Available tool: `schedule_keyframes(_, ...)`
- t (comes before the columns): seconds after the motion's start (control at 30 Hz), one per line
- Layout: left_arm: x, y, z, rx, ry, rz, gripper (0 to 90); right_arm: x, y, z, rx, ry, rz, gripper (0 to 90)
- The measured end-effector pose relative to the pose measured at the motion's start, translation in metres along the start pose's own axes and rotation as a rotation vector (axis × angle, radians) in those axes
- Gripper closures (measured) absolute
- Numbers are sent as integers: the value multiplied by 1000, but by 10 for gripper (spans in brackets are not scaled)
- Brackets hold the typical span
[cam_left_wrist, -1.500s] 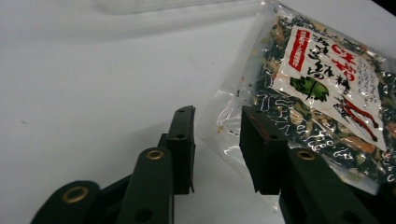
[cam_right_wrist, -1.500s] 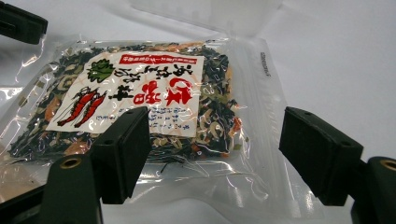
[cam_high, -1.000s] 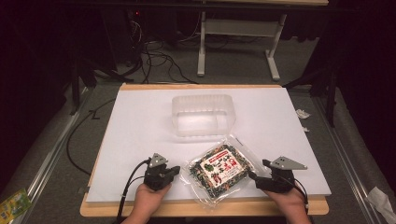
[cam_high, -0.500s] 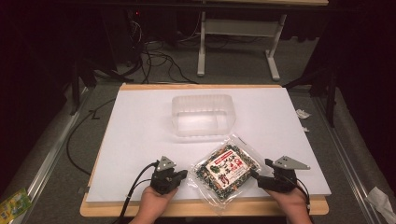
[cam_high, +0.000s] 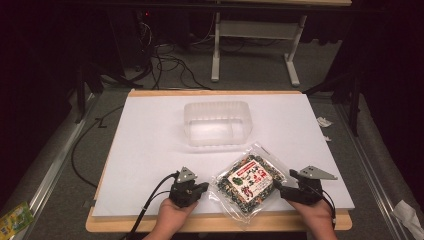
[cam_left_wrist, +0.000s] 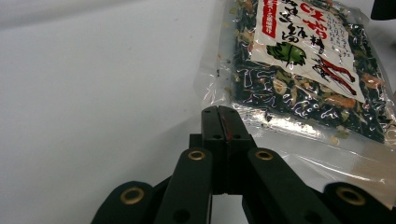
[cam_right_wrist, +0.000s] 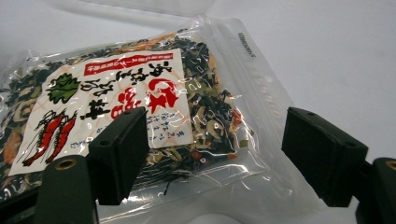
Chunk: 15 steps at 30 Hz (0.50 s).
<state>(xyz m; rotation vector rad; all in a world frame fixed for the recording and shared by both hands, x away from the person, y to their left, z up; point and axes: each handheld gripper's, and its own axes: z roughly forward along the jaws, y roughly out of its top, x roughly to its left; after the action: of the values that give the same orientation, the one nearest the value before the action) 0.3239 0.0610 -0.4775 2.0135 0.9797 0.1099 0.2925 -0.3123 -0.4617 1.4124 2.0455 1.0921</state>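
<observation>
Your left claw (cam_high: 200, 189) sits low on the table (cam_high: 150, 145) at its near edge, jaws pressed together with nothing between them; in the left gripper view the tips (cam_left_wrist: 222, 122) meet just short of the packet (cam_left_wrist: 303, 70), whose clear plastic edge lies right ahead of them and to their right. You cannot tell from the pictures whether the tips touch that edge. Your left hand (cam_high: 172, 217) comes in from the near edge, wrapped under the claw, which points toward the packet's near-left corner, its cable trailing off to the left.

Your right claw (cam_high: 281, 188) is spread wide, level with the left one. In the right gripper view the jaws (cam_right_wrist: 224, 154) straddle the packet's (cam_right_wrist: 154, 116) sealed end: one pad (cam_right_wrist: 122, 154) hovers over the printed label, the other (cam_right_wrist: 322, 154) stands off the plastic, over bare table. Neither pad grips it. Your right hand (cam_high: 312, 212) holds the claw low and aimed leftward at the packet's right edge.

Between both claws the packet (cam_high: 248, 181) lies flat, turned on a diagonal. Beyond it, farther from you, stands a clear tub (cam_high: 216, 123), well apart from both claws.
</observation>
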Motion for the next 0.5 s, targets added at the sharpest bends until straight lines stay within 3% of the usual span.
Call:
schedule_keyframes(0.3,-12,8,16,3,-34,25,900,-28,-10,-15,-2,-63,109,207)
schedule_keyframes(0.37,-14,9,19,7,-38,30,900,-31,-12,-17,2,-62,121,207)
schedule_keyframes(0.5,-22,11,26,7,-47,38,900,-39,-25,-26,33,-42,201,207)
